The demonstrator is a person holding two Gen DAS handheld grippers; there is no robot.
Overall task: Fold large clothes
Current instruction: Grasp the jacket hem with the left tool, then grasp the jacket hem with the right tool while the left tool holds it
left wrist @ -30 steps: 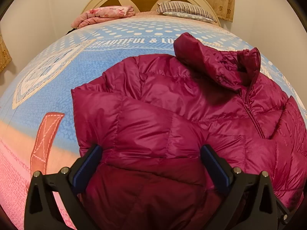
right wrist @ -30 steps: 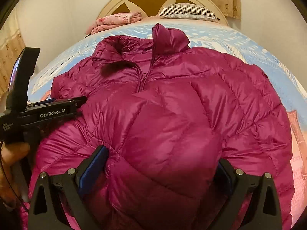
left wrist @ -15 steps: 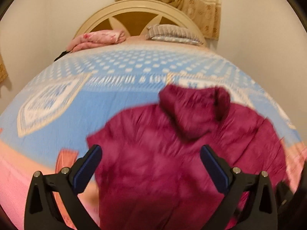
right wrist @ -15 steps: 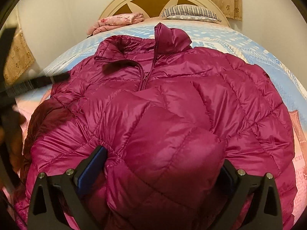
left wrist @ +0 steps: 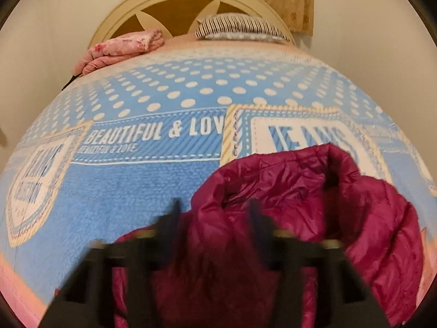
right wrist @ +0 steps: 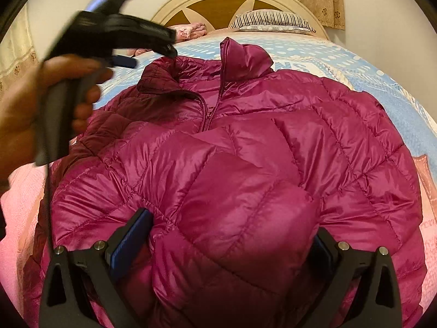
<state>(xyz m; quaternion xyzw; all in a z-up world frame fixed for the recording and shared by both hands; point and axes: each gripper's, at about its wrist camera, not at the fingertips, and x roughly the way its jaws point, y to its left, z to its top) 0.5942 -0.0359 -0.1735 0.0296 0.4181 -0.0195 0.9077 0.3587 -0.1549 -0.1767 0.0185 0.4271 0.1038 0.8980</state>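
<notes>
Right hand-held gripper (right wrist: 232, 243) spread around the jacket (right wrist: 245, 150); left hand-held gripper (left wrist: 213, 218) blurred, grip unclear

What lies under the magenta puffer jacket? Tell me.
The jacket lies on the blue printed bedspread, which shows around it, pink toward the near edge. A folded-over sleeve rests on its front. Whatever is directly beneath the jacket is covered.
</notes>
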